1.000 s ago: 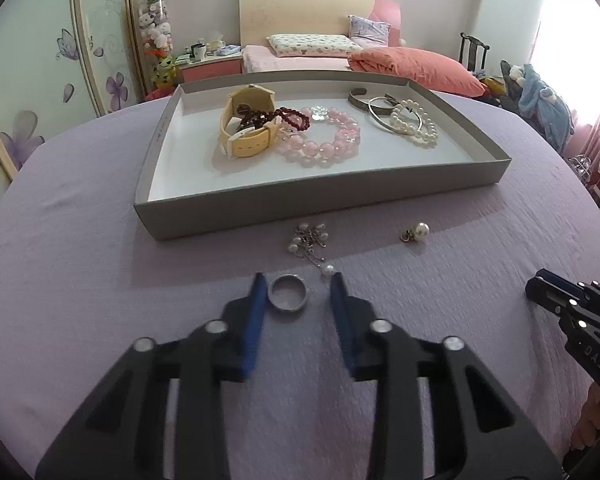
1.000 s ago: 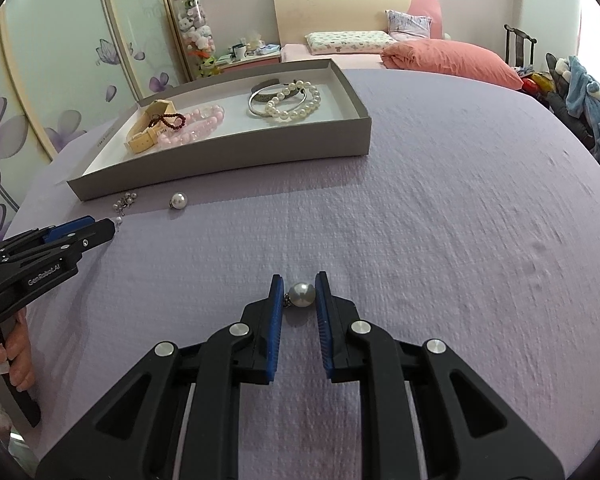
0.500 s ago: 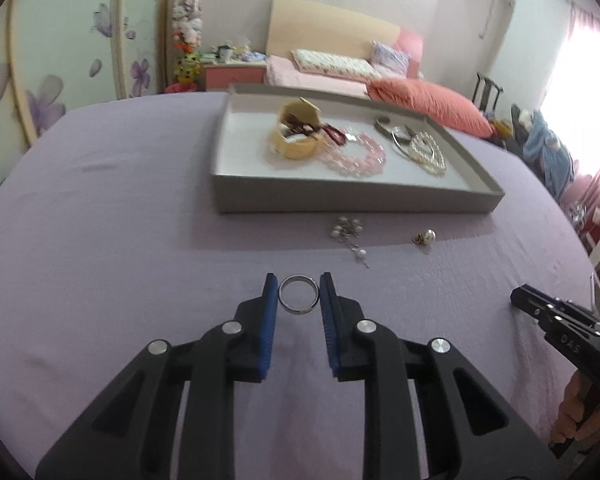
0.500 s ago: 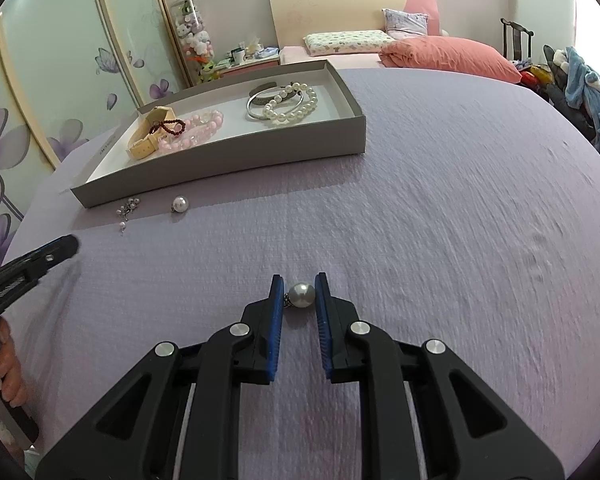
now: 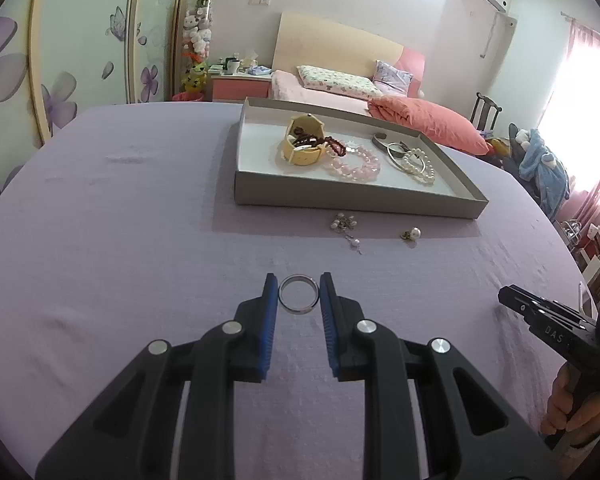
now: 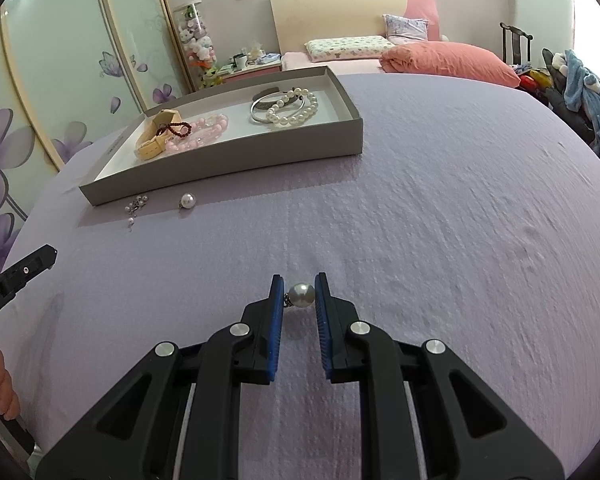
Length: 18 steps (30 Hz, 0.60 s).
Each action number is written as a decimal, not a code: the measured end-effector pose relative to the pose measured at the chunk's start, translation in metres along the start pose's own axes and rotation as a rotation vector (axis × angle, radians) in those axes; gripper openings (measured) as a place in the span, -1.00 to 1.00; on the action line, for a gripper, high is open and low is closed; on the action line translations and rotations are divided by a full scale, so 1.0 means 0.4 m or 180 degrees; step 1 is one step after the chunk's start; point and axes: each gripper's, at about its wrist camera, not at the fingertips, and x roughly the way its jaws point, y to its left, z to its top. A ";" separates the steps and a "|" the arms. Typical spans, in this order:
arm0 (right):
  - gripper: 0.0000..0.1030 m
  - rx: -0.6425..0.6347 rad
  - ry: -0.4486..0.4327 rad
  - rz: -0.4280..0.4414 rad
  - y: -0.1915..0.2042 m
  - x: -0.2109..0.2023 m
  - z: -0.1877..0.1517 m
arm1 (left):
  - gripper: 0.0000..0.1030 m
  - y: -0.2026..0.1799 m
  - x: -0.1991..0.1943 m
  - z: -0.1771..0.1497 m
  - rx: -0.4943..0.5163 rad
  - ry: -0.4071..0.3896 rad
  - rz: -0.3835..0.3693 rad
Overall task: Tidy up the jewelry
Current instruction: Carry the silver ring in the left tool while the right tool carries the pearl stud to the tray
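My left gripper (image 5: 299, 295) is shut on a silver ring (image 5: 299, 299) and holds it above the purple tablecloth. My right gripper (image 6: 299, 294) is shut on a pearl earring (image 6: 301, 294) above the cloth. A grey tray (image 5: 352, 199) (image 6: 228, 162) lies ahead with a yellow watch (image 5: 302, 146), a dark bead bracelet (image 5: 332, 145), a pink bead bracelet (image 5: 352, 166), silver bangles (image 5: 396, 152) and a pearl bracelet (image 5: 419, 166). A cluster earring (image 5: 345, 225) (image 6: 137, 205) and a second pearl earring (image 5: 412, 234) (image 6: 187, 200) lie on the cloth before the tray.
The round table has a purple cloth (image 5: 120, 220). A bed with a pink pillow (image 5: 424, 122) stands behind it. Floral wardrobe doors (image 5: 28, 64) are at the left. A chair with clothes (image 5: 540, 164) is at the right.
My left gripper closed on the ring and lifted it back and left, away from the tray. The right gripper kept the pearl earring and shifted slightly.
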 end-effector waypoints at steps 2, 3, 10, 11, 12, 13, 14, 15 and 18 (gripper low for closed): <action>-0.67 0.0007 -0.0008 -0.0005 -0.003 0.000 0.002 | -0.58 -0.005 -0.002 -0.001 0.0006 0.0001 -0.0010; -0.67 0.0009 -0.0012 -0.0007 -0.003 -0.001 0.002 | -0.58 -0.008 -0.001 -0.002 0.0009 0.0001 -0.0013; -0.67 0.0004 -0.0042 -0.0013 -0.006 -0.006 -0.001 | -0.58 -0.016 -0.006 -0.008 -0.0008 0.0000 -0.0050; -0.67 0.0006 -0.0043 -0.0012 -0.008 -0.008 -0.002 | -0.58 -0.018 -0.006 -0.008 -0.0009 0.0001 -0.0054; -0.67 0.0007 -0.0043 -0.0011 -0.009 -0.007 -0.001 | -0.58 -0.019 -0.006 -0.008 -0.0007 0.0000 -0.0057; -0.67 0.0004 -0.0044 -0.0011 -0.008 -0.007 -0.001 | -0.58 -0.020 -0.006 -0.008 -0.0005 0.0000 -0.0059; -0.67 0.0002 -0.0046 -0.0010 -0.008 -0.007 -0.001 | -0.58 -0.021 -0.007 -0.009 -0.0005 -0.0001 -0.0060; -0.67 -0.0002 -0.0050 -0.0010 -0.008 -0.008 0.000 | -0.58 -0.022 -0.007 -0.009 -0.0005 -0.0002 -0.0063; -0.67 -0.0011 -0.0069 -0.0016 -0.007 -0.010 0.001 | -0.58 -0.023 -0.006 -0.008 -0.0017 0.0003 -0.0067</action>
